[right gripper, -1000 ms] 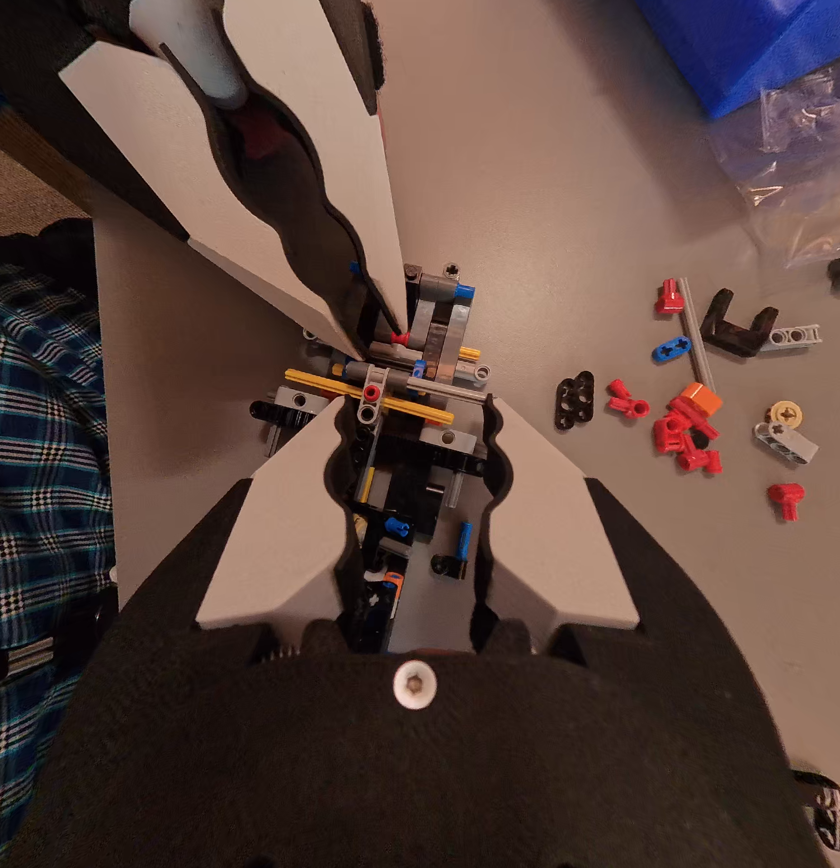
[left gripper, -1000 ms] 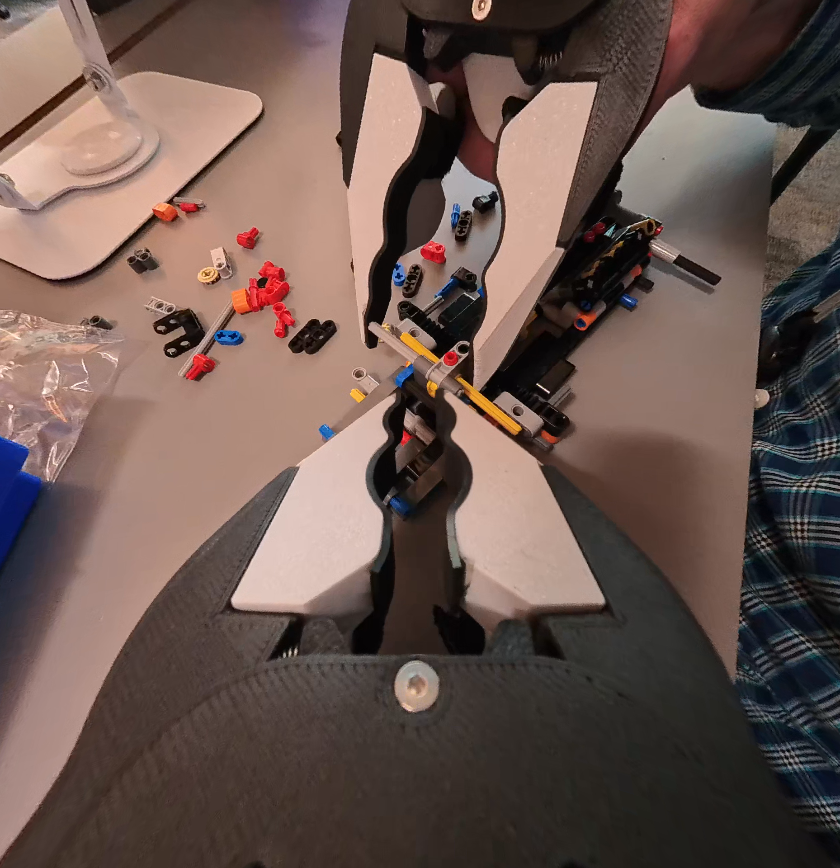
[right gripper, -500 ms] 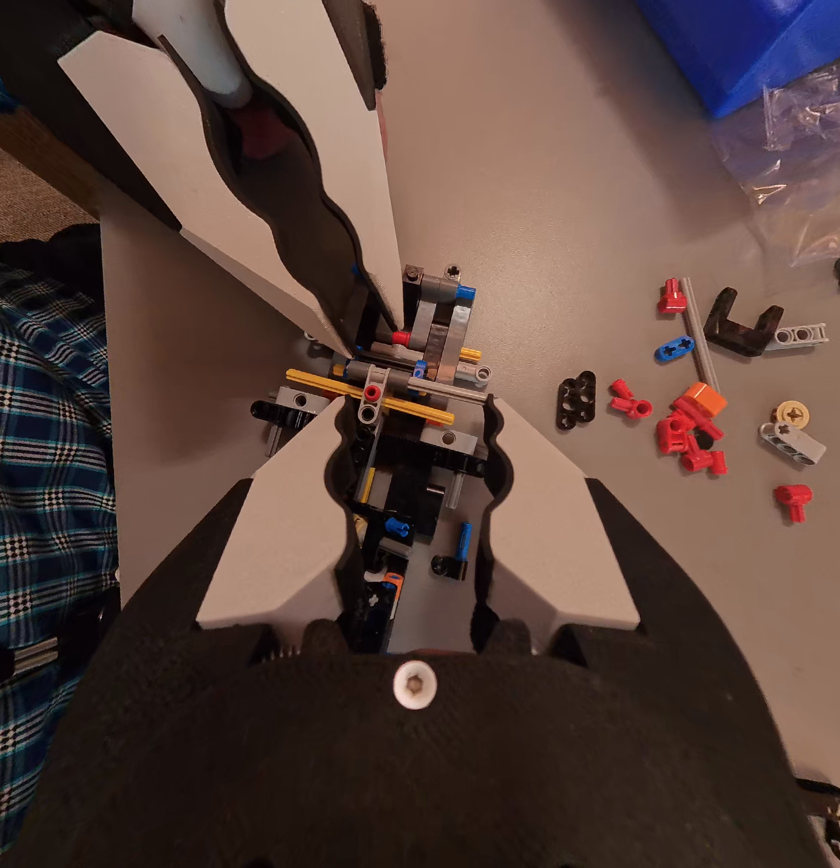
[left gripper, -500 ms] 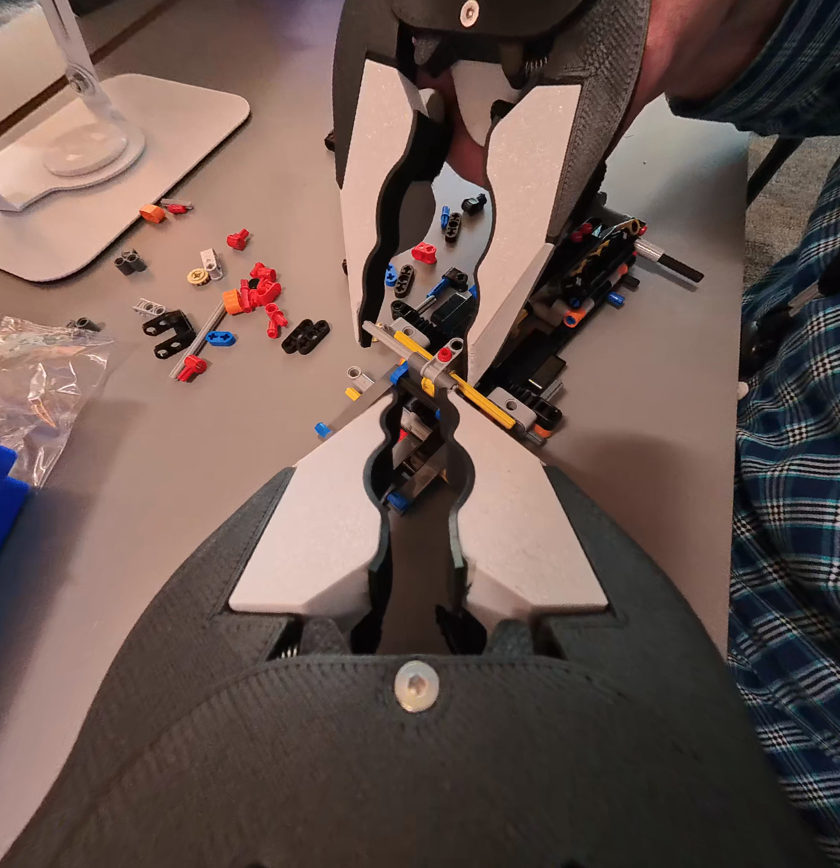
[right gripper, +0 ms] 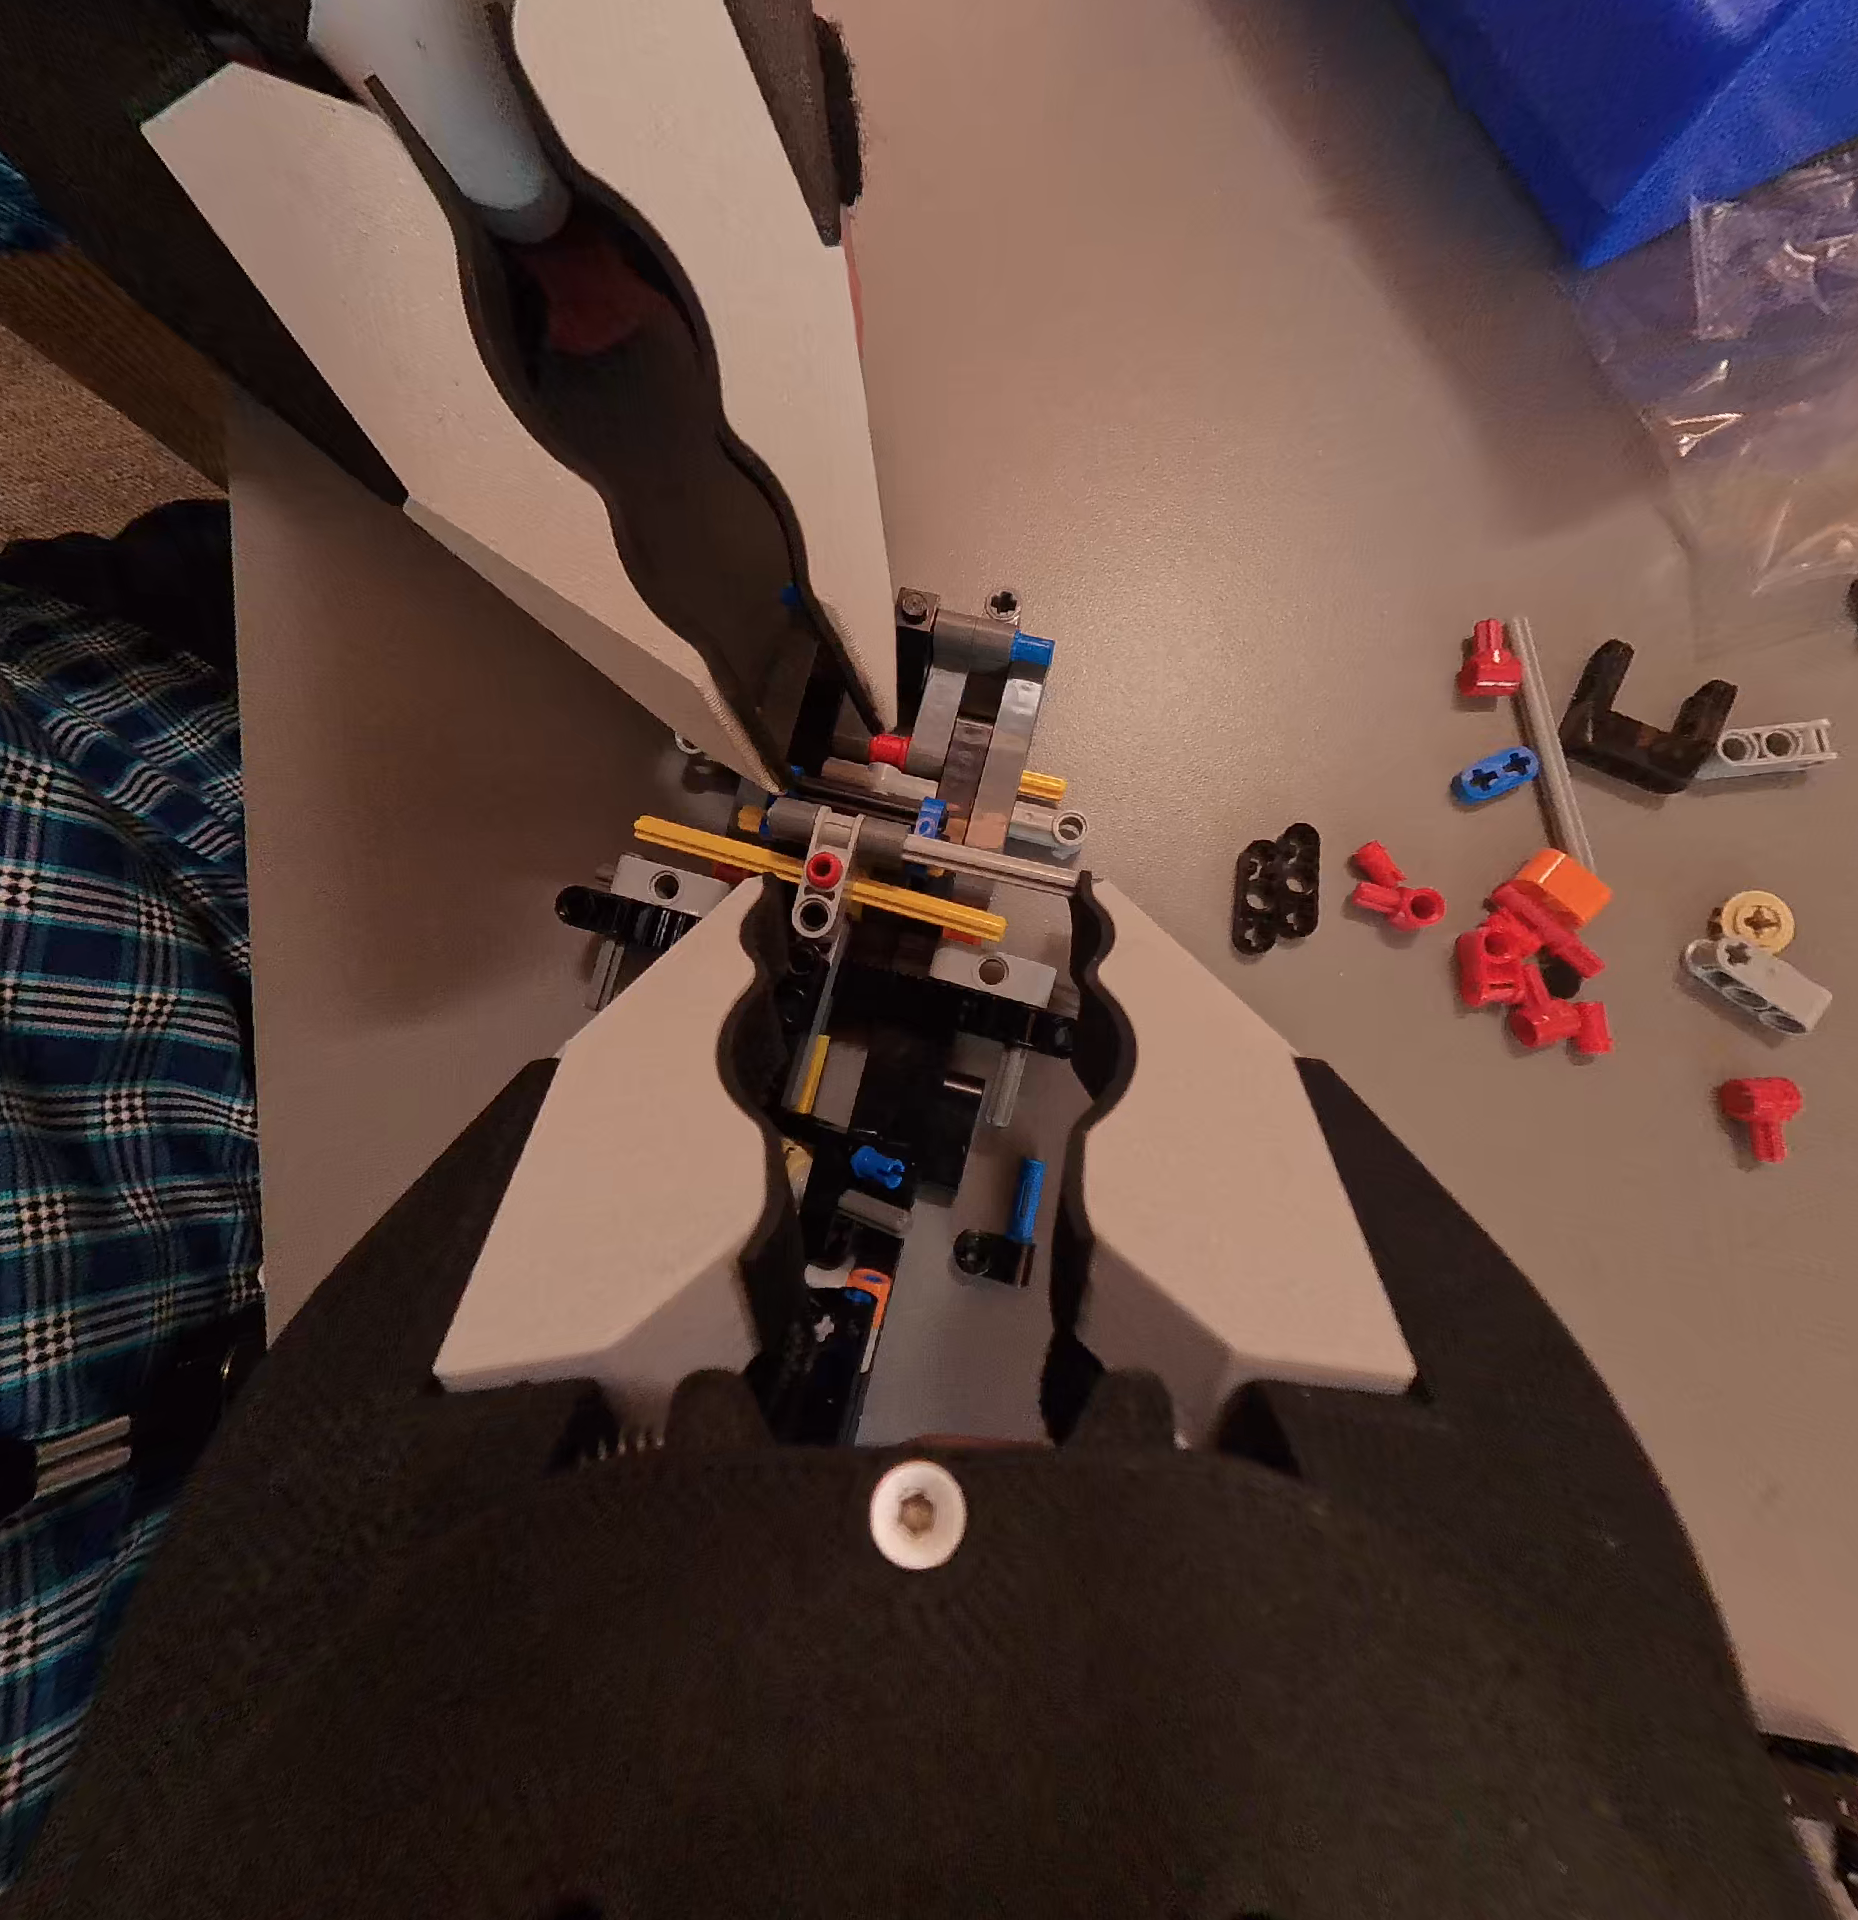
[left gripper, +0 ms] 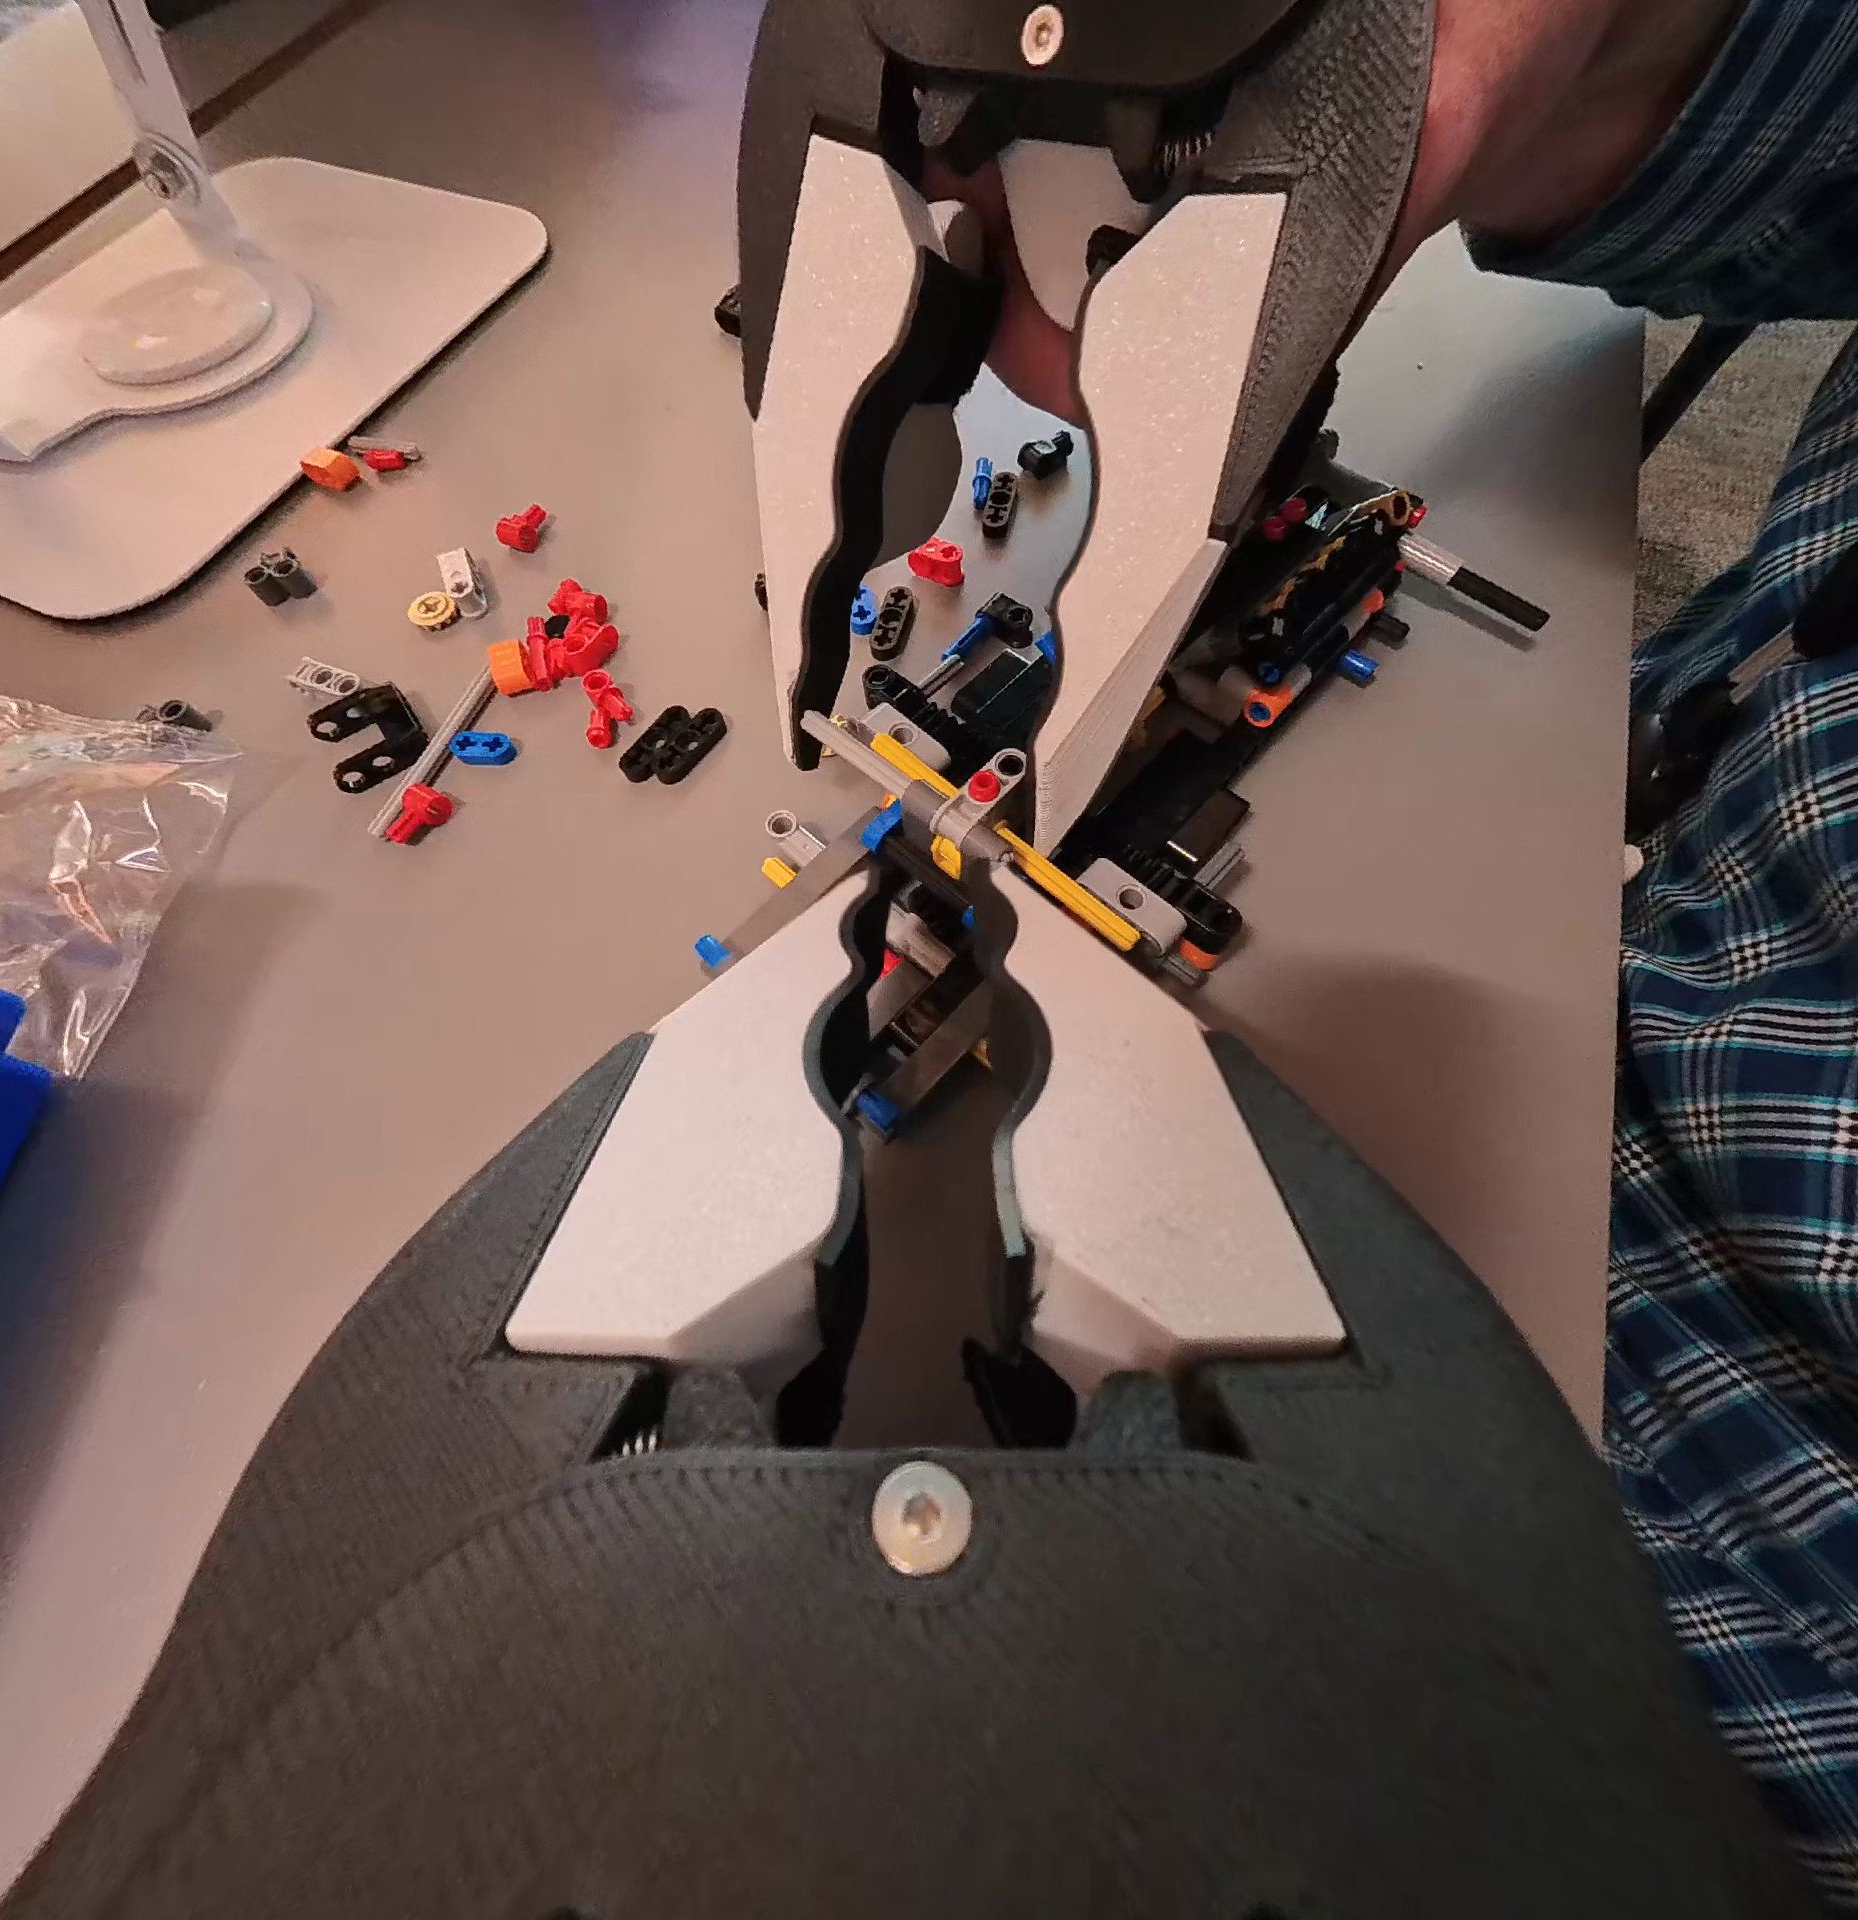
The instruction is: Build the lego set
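The lego model [left gripper: 1309,623] is a long black chassis with a yellow axle [left gripper: 1060,883] across its near end, lying on the grey table. My left gripper [left gripper: 930,873] is shut on the grey and black beams at that end. It enters the right wrist view from the upper left [right gripper: 826,753]. My right gripper [right gripper: 917,883] straddles the chassis [right gripper: 904,1091] from the opposite side, its pads pressed on both sides of it just behind the yellow axle [right gripper: 717,842]. It reaches down from the top of the left wrist view [left gripper: 925,784].
Loose red pieces [left gripper: 572,655] [right gripper: 1527,966], a black bracket [left gripper: 369,722] and other small parts lie beside the model. A plastic bag [left gripper: 73,831] and a blue box [right gripper: 1631,104] lie beyond them. There is a white stand base [left gripper: 281,343] and a person's plaid sleeve [left gripper: 1756,1039] by the table edge. My left and right fingertips are right by each other.
Both grippers keep the same hold on the model. The views have only shifted very slightly.
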`<state>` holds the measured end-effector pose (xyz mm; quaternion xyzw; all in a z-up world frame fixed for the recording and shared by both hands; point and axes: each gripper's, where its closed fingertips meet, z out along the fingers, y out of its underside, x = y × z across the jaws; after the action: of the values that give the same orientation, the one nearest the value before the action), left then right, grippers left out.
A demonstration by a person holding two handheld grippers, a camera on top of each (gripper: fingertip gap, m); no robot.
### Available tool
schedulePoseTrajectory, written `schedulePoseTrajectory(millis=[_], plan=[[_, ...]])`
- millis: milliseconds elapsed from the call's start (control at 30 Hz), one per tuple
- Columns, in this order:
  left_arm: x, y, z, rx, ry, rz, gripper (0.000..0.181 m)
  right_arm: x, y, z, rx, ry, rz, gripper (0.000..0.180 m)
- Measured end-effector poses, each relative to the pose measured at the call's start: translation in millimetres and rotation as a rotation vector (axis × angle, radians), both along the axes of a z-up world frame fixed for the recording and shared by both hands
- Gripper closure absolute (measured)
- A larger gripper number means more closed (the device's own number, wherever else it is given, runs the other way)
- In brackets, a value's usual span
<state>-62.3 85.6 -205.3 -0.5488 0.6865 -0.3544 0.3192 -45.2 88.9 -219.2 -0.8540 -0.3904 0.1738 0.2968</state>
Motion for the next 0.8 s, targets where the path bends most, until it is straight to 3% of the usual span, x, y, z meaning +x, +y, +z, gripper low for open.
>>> schedulePoseTrajectory(millis=[800], plan=[[-1.0, -4.3, -2.4, 0.018, 0.018, -0.025, 0.172, -0.1, 0.0, -0.6, 0.014, -0.032, 0.003, 0.129]])
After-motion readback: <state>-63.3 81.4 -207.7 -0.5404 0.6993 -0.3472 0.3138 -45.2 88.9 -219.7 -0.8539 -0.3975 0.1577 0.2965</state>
